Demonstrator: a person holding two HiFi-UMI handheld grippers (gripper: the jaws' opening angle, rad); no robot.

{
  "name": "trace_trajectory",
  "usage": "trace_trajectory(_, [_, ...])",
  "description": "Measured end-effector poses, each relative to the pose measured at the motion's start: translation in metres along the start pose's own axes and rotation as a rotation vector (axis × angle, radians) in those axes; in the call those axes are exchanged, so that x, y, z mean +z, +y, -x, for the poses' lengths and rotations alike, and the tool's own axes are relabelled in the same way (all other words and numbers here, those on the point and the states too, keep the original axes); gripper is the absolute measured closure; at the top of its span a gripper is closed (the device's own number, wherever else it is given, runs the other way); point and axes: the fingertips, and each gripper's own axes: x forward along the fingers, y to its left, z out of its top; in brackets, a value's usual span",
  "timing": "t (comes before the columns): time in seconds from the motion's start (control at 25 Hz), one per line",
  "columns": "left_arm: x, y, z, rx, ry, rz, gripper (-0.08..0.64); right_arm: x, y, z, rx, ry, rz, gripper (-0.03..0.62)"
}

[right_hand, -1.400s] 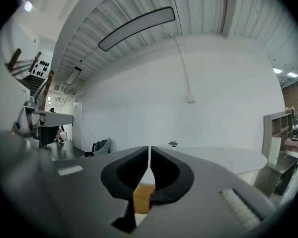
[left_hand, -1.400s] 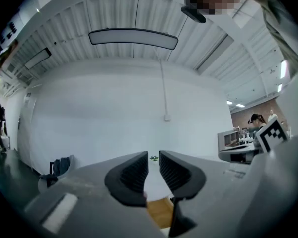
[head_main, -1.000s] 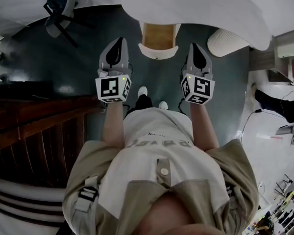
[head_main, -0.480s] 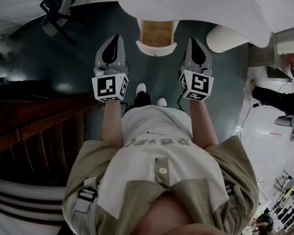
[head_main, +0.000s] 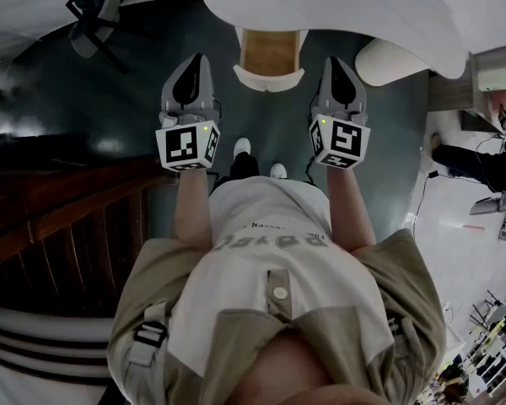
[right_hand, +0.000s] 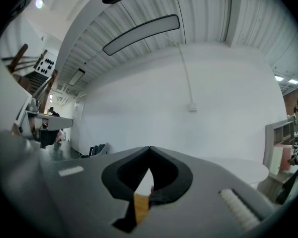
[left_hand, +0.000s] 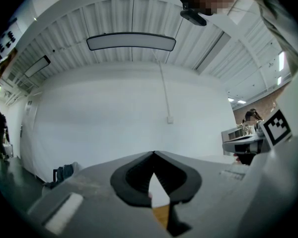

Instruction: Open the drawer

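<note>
A small white cabinet (head_main: 270, 78) with a wood-coloured top stands on the dark floor by the white wall, seen from above in the head view; its drawer front is not visible from here. My left gripper (head_main: 199, 59) is held level just left of it, and my right gripper (head_main: 335, 60) just right of it. Neither touches the cabinet. In the left gripper view the left gripper (left_hand: 153, 153) has its jaws shut on nothing. The right gripper (right_hand: 149, 148) is likewise shut and empty. A strip of the wood colour shows low between each pair of jaws.
A white ribbed round object (head_main: 390, 67) sits on the floor right of the cabinet. A dark chair (head_main: 97, 11) stands at the far left by the wall. Dark wooden stair rails (head_main: 67, 218) run along my left. Cables and gear lie at the right.
Both grippers sit a touch higher in the head view, nearer the cabinet. Their jaws stay shut.
</note>
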Motion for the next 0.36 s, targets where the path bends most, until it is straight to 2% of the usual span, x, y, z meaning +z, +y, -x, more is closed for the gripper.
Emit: trace_trajectory(0.36, [0.0002,-0.0003,-0.0039,0.010,0.000,0.003,0.554,0.0060,-0.0017,-0.0038,0.013,-0.020,0.000,0.591])
